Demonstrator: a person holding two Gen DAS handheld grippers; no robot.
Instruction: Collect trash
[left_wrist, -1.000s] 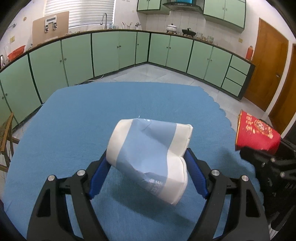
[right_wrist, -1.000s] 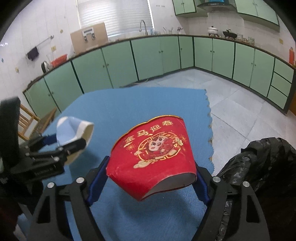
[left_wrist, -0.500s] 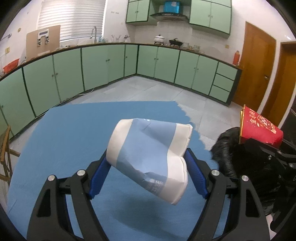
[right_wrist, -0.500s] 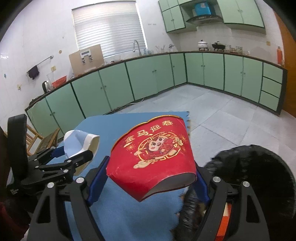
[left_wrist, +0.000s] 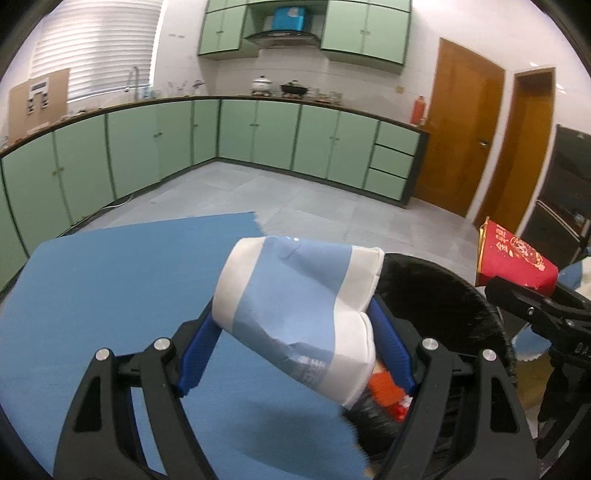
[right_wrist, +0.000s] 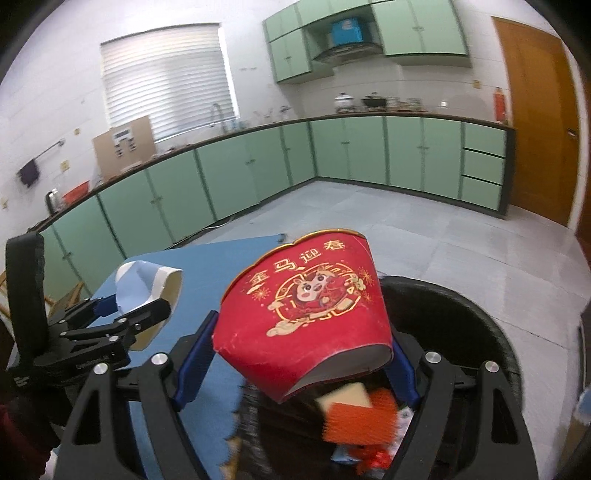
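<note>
My left gripper (left_wrist: 295, 350) is shut on a crumpled white and light-blue paper cup (left_wrist: 299, 310), held at the right edge of the blue tablecloth (left_wrist: 110, 280), beside a black trash bin (left_wrist: 450, 291). My right gripper (right_wrist: 295, 354) is shut on a red paper bowl (right_wrist: 306, 314) with gold print, held over the bin's rim (right_wrist: 461, 306). Orange and red trash (right_wrist: 358, 417) lies inside the bin. In the right wrist view the left gripper (right_wrist: 110, 317) and its cup (right_wrist: 147, 280) show at the left. The red bowl (left_wrist: 513, 262) shows at the right of the left wrist view.
Green kitchen cabinets (left_wrist: 258, 140) line the far walls around a grey tiled floor (left_wrist: 314, 199). Wooden doors (left_wrist: 469, 136) stand at the right. A wooden chair (right_wrist: 70, 295) sits by the table's left side. A dark appliance (left_wrist: 561, 192) stands at far right.
Both grippers have swung right and risen a little, each carrying its cup or bowl off the blue table to the black bin, which has come into view beneath them.
</note>
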